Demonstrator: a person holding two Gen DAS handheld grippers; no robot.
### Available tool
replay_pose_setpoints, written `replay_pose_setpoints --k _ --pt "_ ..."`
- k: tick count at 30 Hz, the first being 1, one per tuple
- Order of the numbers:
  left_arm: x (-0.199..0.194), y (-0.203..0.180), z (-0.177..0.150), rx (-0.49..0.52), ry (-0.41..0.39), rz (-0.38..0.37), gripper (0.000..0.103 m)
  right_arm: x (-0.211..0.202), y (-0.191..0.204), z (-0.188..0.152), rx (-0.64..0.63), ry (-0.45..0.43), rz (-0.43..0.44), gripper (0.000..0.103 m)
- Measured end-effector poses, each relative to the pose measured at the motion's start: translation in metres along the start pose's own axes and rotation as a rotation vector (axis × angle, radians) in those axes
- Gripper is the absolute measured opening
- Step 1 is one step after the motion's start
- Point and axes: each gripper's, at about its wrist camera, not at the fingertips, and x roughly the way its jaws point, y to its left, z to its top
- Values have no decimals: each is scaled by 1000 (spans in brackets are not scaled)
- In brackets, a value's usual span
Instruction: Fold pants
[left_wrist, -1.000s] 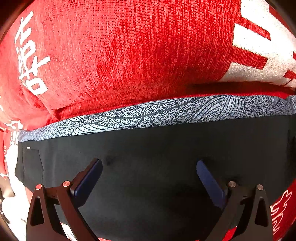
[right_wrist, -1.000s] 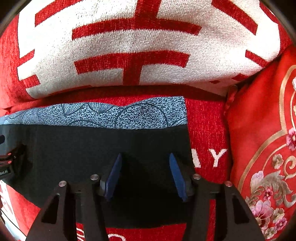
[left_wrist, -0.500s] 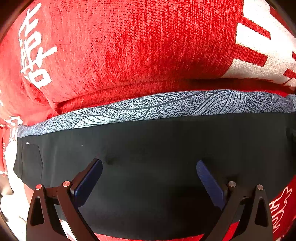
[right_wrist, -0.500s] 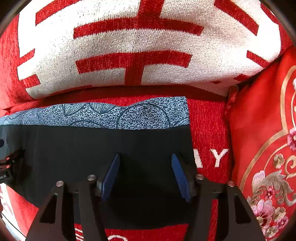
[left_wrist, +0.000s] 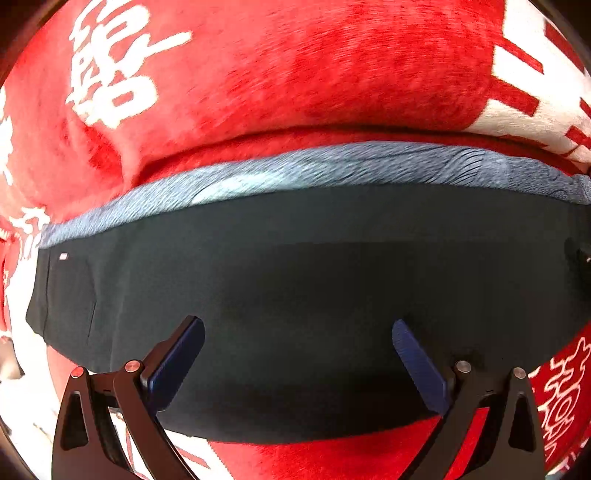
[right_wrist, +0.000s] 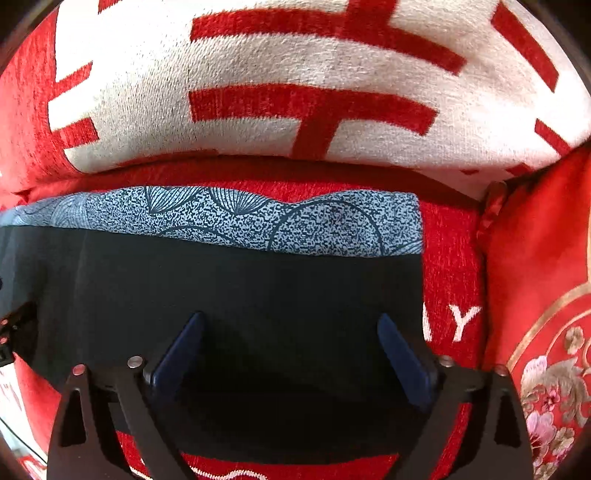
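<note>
Black pants (left_wrist: 295, 280), long axis L–R under both grippers: left gripper (left_wrist: 295, 354) fingers wide, empty; right gripper (right_wrist: 291, 350) fingers just opened wide, empty, nearer right-hand end.

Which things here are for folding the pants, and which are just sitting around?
For the job:
- black pants with a blue patterned band
- left gripper, open
- right gripper, its jaws just opened wide

Just lying about:
- red and white blanket
- red flowered cushion
</note>
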Motion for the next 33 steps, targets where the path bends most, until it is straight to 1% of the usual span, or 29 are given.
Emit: replay_pose_setpoints --k 2,4,7,10,11,13,14,16,20,22,23,26,27,28,30,33 --pt "5 15 -6 -17 15 24 102 -3 1 1 8 6 -10 96" --pt "6 30 -11 -45 24 26 102 -7 5 1 8 16 -32 96" --pt "10 52 -19 -73 36 43 102 -20 17 -4 -30 7 -72 97" --pt "15 65 -27 -87 40 42 102 -36 49 -12 -156 -26 -152 97" --pt "16 68 -29 -88 40 42 102 -41 59 -14 -194 -36 -162 97" --pt "18 74 -30 -86 38 44 102 -44 73 -17 -234 -33 -163 97" --pt "18 72 -26 -82 38 47 102 -46 80 -18 -248 -31 -166 97" --pt "19 72 -27 -72 35 53 102 -50 89 -18 -260 -33 -166 97" --pt "21 80 -30 -68 27 49 102 -56 95 -16 -247 -34 -149 97" --pt "19 79 -34 -73 24 43 102 -63 94 -29 -243 -39 -153 97" --pt "13 84 -29 -73 23 42 102 -64 96 -30 -244 -41 -156 97" --pt "9 91 -30 -64 10 38 102 -67 101 -33 -238 -40 -150 97" --pt "7 93 -32 -58 5 42 102 -68 101 -34 -228 -38 -139 97" --pt "4 92 -32 -52 -1 49 102 -71 101 -35 -202 -37 -106 97" --pt "3 107 -30 -50 -10 58 102 -80 104 -38 -136 -42 -1 97" --pt "3 139 -31 -73 -19 61 102 -86 105 -46 34 -26 301 97"
